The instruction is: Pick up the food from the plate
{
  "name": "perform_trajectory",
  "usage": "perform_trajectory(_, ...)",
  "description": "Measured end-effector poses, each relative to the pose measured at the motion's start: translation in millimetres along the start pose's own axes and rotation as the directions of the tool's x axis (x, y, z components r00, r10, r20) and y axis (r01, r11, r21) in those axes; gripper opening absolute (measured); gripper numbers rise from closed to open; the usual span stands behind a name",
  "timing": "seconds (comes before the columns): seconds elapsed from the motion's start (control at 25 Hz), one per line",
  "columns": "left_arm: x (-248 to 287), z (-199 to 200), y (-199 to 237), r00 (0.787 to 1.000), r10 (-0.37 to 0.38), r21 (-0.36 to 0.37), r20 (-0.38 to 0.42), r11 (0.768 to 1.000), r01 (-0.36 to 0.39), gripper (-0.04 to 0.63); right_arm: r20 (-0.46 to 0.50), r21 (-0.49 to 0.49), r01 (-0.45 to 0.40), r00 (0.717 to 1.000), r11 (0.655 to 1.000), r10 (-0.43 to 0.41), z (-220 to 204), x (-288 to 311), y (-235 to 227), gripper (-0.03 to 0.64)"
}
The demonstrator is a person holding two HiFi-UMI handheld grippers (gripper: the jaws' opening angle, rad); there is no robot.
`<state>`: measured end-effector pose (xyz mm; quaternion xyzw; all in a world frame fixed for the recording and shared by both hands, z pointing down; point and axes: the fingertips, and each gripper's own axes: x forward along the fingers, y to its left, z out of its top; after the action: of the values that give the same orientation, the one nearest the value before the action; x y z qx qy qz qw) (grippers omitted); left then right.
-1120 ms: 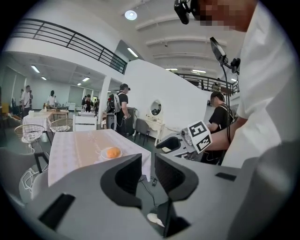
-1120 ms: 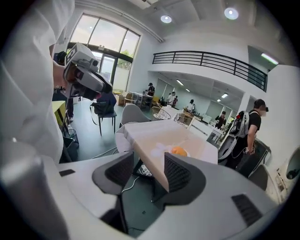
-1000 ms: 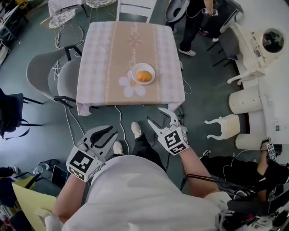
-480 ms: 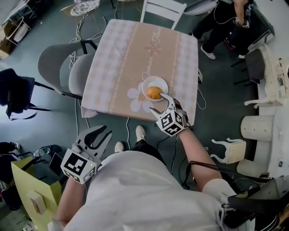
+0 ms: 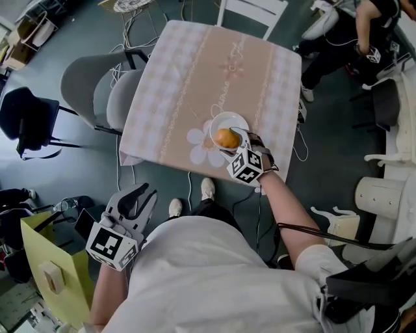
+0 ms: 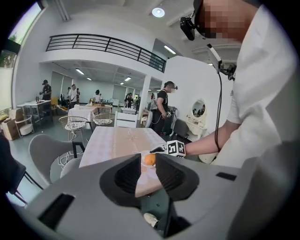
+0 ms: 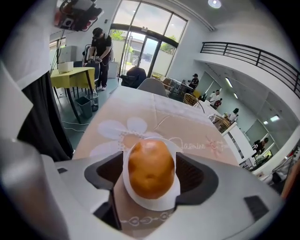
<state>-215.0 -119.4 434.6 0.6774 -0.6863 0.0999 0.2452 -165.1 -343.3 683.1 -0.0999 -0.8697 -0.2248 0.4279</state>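
jaws of the right gripper [image 5: 233, 142] are seen opening, spread to either side of an orange-brown rounded piece of food [image 7: 151, 169]. the food lies between them and is not pressed by either pad. the food is carried on a small white plate [image 7: 154, 205], whose rim is framed by the two jaws in the right gripper view. in the head view the plate is found at about 5 o'clock from the middle of the table [image 5: 195, 71], close to its near edge, and the right gripper is brought in from the plate's 5 o'clock side. the table is covered by a pink chequered cloth with a beige centre strip and pale flower shapes. jaws of the left gripper [image 5: 138, 198] are held apart with nothing between them. it is held low at 7 o'clock of the table, well apart from it. grey chairs [image 5: 91, 84] are placed at the table's 9 o'clock side and a white chair [image 5: 253, 10] at its 12 o'clock side.
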Motion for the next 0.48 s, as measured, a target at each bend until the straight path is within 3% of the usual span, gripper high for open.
perform_trajectory(0.24,0,-2,6,0.998,0.057,-0.025,-0.004,0.998,-0.057,0.089,-0.02,0.027,-0.032,0.999,0.999,0.033,-9,18,-8,0.347)
perform_trajectory(0.48,-3,-1,9,0.998,0.064,-0.025,-0.006,0.998,-0.064,0.089,-0.013,0.081,-0.065,0.998,0.995,0.066,-7,17,-12,0.347)
